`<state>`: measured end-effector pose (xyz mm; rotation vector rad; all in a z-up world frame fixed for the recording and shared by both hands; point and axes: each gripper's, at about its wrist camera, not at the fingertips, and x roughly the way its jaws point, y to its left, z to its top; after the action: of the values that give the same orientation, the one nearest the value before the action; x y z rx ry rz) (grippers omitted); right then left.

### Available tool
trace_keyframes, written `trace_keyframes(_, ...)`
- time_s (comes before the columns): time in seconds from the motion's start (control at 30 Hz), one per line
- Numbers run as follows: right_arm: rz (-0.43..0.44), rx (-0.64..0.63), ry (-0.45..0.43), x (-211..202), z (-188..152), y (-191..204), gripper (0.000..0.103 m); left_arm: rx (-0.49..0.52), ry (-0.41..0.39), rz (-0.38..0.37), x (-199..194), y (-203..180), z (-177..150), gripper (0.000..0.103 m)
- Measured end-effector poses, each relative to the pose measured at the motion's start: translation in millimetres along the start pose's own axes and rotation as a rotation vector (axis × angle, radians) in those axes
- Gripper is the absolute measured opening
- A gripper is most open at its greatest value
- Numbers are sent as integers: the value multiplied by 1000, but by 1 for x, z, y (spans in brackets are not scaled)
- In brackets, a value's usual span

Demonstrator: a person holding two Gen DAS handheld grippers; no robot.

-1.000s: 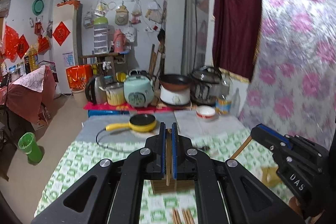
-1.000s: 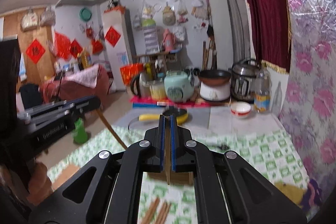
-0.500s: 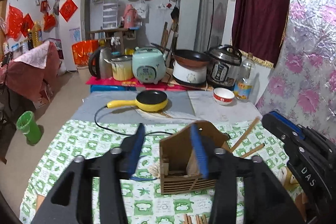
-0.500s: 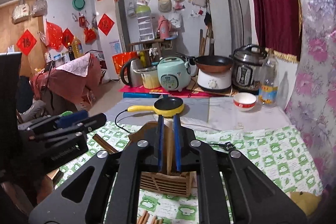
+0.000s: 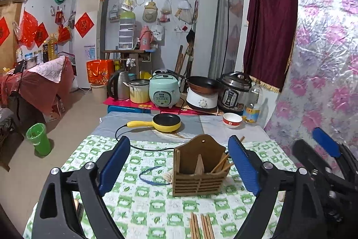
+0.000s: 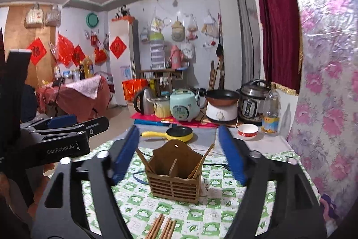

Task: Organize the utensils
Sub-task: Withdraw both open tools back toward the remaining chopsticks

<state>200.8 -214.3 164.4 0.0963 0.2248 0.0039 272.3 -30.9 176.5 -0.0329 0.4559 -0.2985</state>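
I hold both the left gripper (image 5: pixel 179 166) and right gripper (image 6: pixel 179 152) spread wide and empty above the wooden holder (image 6: pixel 175 174), where chopsticks (image 6: pixel 200 164) lean, more chopsticks (image 6: pixel 163 227) lying nearer me awaiting pickup.

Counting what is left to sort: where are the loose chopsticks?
The loose chopsticks lie on the green checked tablecloth at both views' bottom edge, just in front of the wooden holder.

Each tool is matte black with two triangular cut-out arms, silver screw heads at the joints and blue pads lining the fingers; the left tool (image 6: pixel 51 138), at nine o'clock, bears white "GenRobot.AI" lettering; the right tool (image 5: pixel 331 162) matches
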Motion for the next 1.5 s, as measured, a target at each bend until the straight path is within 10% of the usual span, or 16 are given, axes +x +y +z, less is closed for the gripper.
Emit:
trace_keyframes(0.2, -24, 25, -75, -74, -10, 1, 97, -12, -37, 9, -62, -2, -13, 95)
trace_keyframes(0.73, 48, 30, -121, -197, -72, 15, 97, -13, -130, 38, -197, -11, -91, 97)
trace_keyframes(1.2, -64, 82, 225, -106, -177, -23, 97, 75, 235, 150, -67, 2, -225, 97)
trace_keyframes(1.5, -72, 71, 394, -62, -222, -28, 97, 77, 382, 91, -21, 17, -261, 97)
